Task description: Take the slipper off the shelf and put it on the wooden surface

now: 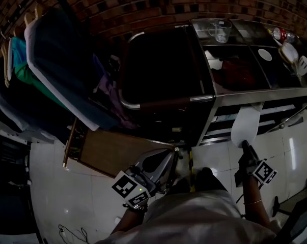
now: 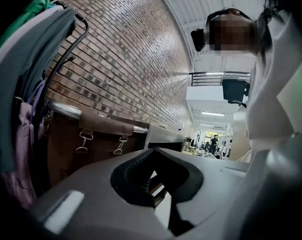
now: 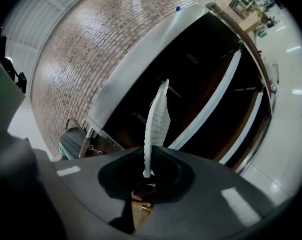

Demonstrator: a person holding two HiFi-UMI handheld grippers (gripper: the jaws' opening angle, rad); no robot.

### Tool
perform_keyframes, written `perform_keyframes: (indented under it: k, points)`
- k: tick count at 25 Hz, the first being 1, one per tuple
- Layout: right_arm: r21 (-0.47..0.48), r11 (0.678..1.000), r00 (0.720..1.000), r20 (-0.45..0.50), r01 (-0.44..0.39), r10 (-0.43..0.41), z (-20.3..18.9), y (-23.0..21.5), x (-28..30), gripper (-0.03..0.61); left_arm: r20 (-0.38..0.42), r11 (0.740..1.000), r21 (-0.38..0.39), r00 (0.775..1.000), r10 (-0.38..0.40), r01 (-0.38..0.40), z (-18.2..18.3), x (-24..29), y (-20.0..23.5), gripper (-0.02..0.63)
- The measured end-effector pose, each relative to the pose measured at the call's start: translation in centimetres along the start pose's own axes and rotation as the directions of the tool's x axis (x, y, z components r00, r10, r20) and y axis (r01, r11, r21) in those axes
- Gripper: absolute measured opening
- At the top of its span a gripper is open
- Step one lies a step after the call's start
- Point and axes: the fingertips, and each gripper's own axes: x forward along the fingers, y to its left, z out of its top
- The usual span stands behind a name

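A white slipper [image 1: 245, 125] hangs in front of the metal shelf unit [image 1: 255, 93], over the tiled floor. My right gripper [image 1: 245, 145] is shut on its lower end. In the right gripper view the slipper [image 3: 157, 119] stands edge-on, rising from between the jaws of the right gripper [image 3: 146, 174], with the dark open shelf [image 3: 201, 89] behind it. The wooden surface [image 1: 112, 151] lies low on the floor at centre left. My left gripper [image 1: 173, 154] hovers by its right edge; in its own view the left gripper [image 2: 153, 151] has its jaw tips together with nothing between them.
A dark brown bag on a steel-framed cart [image 1: 163, 70] stands between the shelf unit and a rack of hanging clothes [image 1: 51, 70]. A glass jug [image 1: 222, 30] and small items sit on the shelf top. A brick wall [image 1: 194, 4] runs behind.
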Motion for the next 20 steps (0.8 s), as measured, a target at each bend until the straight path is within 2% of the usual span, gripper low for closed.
perform_keyframes:
  k: [6,12,16,20]
  points:
    - [-0.058,0.996,0.996,0.072,0.061,-0.057,-3.6,5.5,-7.4,0.034,-0.052,0.991,-0.031,0.990,-0.129,0.127,-2.6,-3.1,0.8,0.000]
    - [-0.046,0.997,0.997,0.057,0.061,-0.059,-7.4,8.9,-12.6,0.034,-0.039,0.989,-0.035,0.989,-0.142,0.141,-2.8,-4.1,0.9,0.000]
    - [-0.025,0.998,0.997,0.061,0.050,-0.048,-8.7,9.5,-14.3,0.034,-0.037,0.985,-0.022,0.984,-0.174,0.173,-2.4,-4.3,-1.2,0.000]
    - [-0.028,1.000,0.998,0.066,0.000,0.002,-9.6,10.9,-16.5,0.034,-0.053,0.983,-0.005,0.982,-0.182,0.182,-2.3,-5.0,-4.2,0.000]
